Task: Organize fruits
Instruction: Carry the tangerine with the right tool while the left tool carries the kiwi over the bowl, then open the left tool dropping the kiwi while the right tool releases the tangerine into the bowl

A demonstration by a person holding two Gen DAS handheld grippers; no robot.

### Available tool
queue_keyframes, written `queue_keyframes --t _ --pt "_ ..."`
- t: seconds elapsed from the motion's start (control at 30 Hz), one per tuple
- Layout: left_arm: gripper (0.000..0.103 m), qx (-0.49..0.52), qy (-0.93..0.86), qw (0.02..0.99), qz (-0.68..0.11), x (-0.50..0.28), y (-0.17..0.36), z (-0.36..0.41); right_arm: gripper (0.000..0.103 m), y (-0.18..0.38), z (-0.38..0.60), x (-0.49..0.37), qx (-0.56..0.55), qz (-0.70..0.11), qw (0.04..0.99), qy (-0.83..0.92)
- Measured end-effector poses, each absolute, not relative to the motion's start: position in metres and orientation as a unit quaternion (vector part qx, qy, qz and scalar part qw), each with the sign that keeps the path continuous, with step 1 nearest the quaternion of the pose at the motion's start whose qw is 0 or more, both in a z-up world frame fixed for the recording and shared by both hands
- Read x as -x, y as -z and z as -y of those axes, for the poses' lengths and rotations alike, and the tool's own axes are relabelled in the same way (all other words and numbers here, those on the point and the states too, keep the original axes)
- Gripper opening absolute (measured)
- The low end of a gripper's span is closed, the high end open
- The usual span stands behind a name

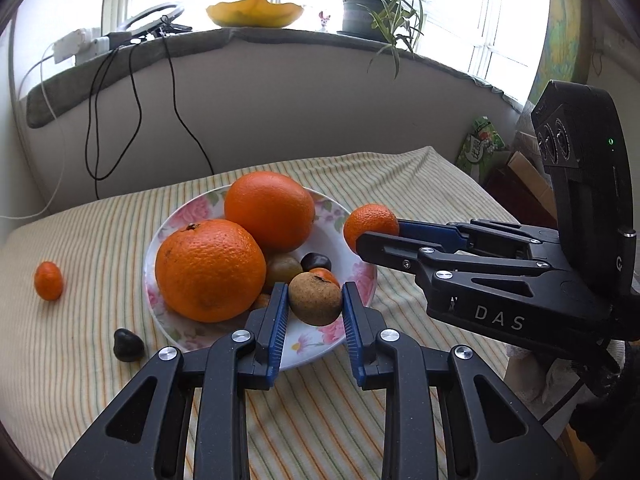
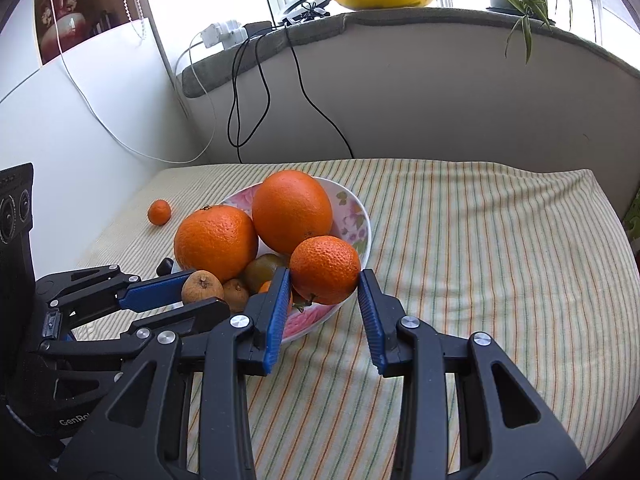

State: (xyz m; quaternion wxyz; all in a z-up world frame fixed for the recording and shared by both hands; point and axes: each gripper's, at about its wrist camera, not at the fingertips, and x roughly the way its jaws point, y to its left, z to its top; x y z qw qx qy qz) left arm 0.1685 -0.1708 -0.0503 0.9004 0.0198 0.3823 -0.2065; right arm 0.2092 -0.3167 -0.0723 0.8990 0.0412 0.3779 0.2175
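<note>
The 2 big oranges (image 1: 211, 270) hide most of the flowered plate (image 1: 162, 236) and cover parts of the small fruits behind them; a small orange-red one (image 1: 323, 274) shows only as a sliver behind the brown fruit (image 1: 315, 298). In the left wrist view the right gripper (image 1: 378, 236) covers the near side of the mandarin (image 1: 370, 226). Both gripper bodies run off the lower picture edges. The packet (image 1: 480, 146) at the bed's far corner is too small to read.
</note>
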Motion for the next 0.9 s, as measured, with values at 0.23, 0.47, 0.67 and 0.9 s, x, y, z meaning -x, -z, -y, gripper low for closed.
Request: queue_keyframes --t 0.23,0.47,0.67,0.9 --pt "0.025 -0.024 0.207 0.900 -0.383 -0.1708 0.0518 0.1730 0.036 0.0762 0.3163 -0.2138 -0.044 -0.383 0.896 -0.219" --pt "0.026 -0.025 0.207 0.901 -0.381 -0.1702 0.0514 0.1737 0.036 0.0774 0.3115 -0.2150 -0.037 -0.385 0.894 -0.224" --pt "0.030 -0.024 0.206 0.901 -0.381 -0.1697 0.0512 0.1736 0.037 0.0785 0.3109 -0.2158 -0.037 -0.387 0.894 -0.223" --pt "0.035 -0.022 0.205 0.903 -0.378 -0.1681 0.0494 0.1726 0.045 0.0751 0.3134 -0.2147 -0.040 -0.382 0.897 -0.221"
